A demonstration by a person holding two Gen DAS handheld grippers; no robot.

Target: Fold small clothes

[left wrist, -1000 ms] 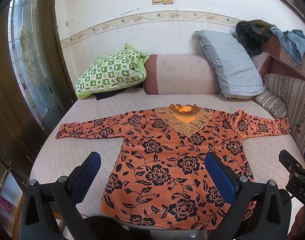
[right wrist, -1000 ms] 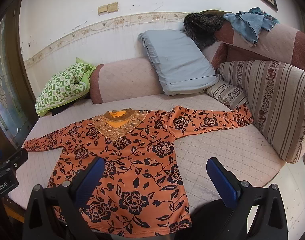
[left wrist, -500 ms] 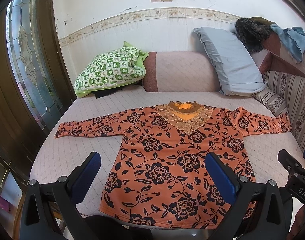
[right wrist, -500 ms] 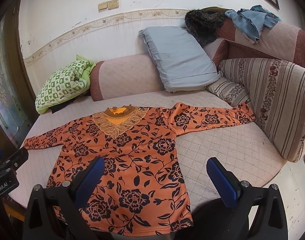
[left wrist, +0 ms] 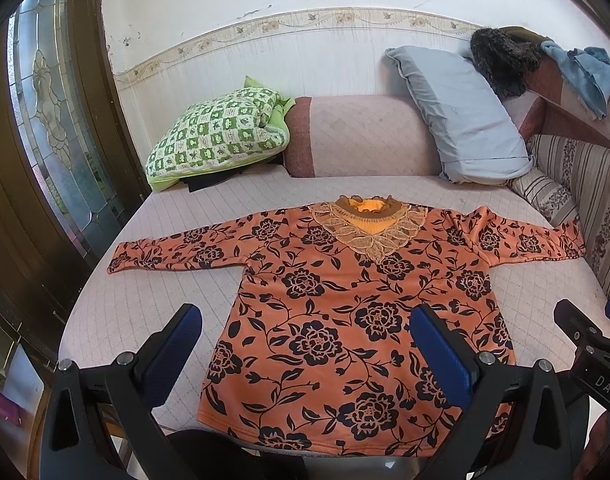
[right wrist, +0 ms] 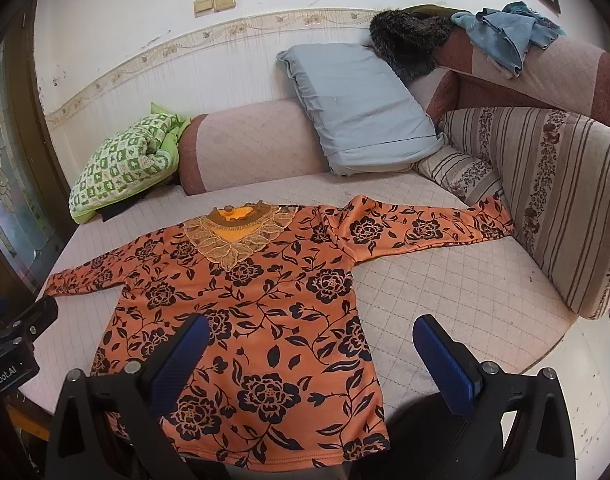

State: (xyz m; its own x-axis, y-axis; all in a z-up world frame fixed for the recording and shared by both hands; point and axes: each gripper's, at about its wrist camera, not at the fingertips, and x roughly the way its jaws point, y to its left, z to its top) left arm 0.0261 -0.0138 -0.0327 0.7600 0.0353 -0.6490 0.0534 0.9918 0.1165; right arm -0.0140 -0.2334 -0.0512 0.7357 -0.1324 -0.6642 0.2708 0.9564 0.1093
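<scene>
Above the hem, I am holding my left gripper (left wrist: pixel 305 348) wide over the orange top (left wrist: pixel 345 312), spread flat on the bed (left wrist: pixel 185 216) for folding. Right view: I am keeping my right gripper (right wrist: pixel 311 350) equally wide, empty.

Home: cushioned daybed (left wrist: pixel 209 216), pillows (left wrist: pixel 461 112)

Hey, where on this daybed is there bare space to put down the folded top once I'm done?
Bare quilted cover lies between the floral top and the striped cushion, below the right sleeve. A smaller patch sits under the left sleeve, and a strip before the bolster. The back is crowded with the green quilt and blue pillow.
</scene>
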